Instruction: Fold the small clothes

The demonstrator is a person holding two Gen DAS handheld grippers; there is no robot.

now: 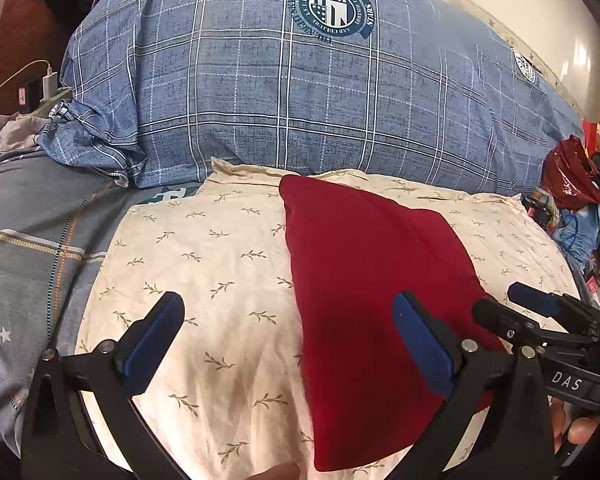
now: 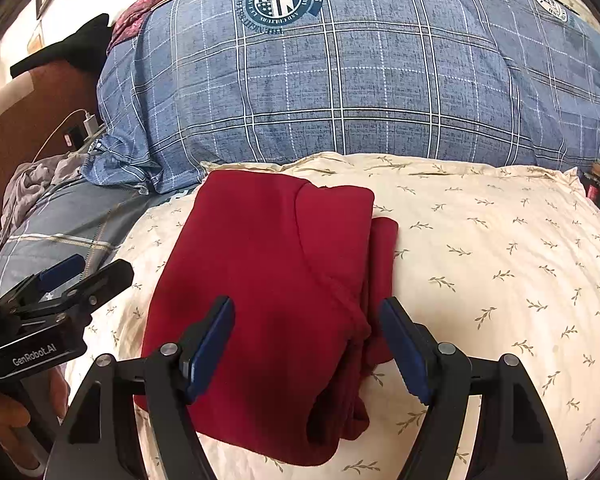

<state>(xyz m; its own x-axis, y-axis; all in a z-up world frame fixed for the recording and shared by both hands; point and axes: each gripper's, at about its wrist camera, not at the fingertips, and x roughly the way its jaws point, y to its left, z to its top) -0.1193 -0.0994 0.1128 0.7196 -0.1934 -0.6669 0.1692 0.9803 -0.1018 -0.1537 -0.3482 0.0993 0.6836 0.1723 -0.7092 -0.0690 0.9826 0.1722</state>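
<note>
A dark red garment [image 1: 372, 280] lies folded into a thick rectangle on a cream leaf-print pillow [image 1: 204, 264]. My left gripper [image 1: 288, 304] hovers over its left edge, jaws wide open and empty, its right finger above the cloth. In the right wrist view the red garment [image 2: 268, 260] shows layered folds along its right side. My right gripper [image 2: 307, 304] stands open above that edge, its pads clear of the cloth. Each gripper also appears in the other's view: the right gripper [image 1: 496, 299] at the garment's right, the left gripper [image 2: 104, 264] at its left.
A bulky blue plaid duvet [image 1: 260, 100] rises right behind the pillow. Grey patterned bedding [image 1: 20, 240] lies to the left, with a white charger and cable [image 1: 48, 80] beyond it. A red plastic bag [image 1: 572, 176] and clutter sit at the right. The cream pillow [image 2: 500, 260] extends right of the garment.
</note>
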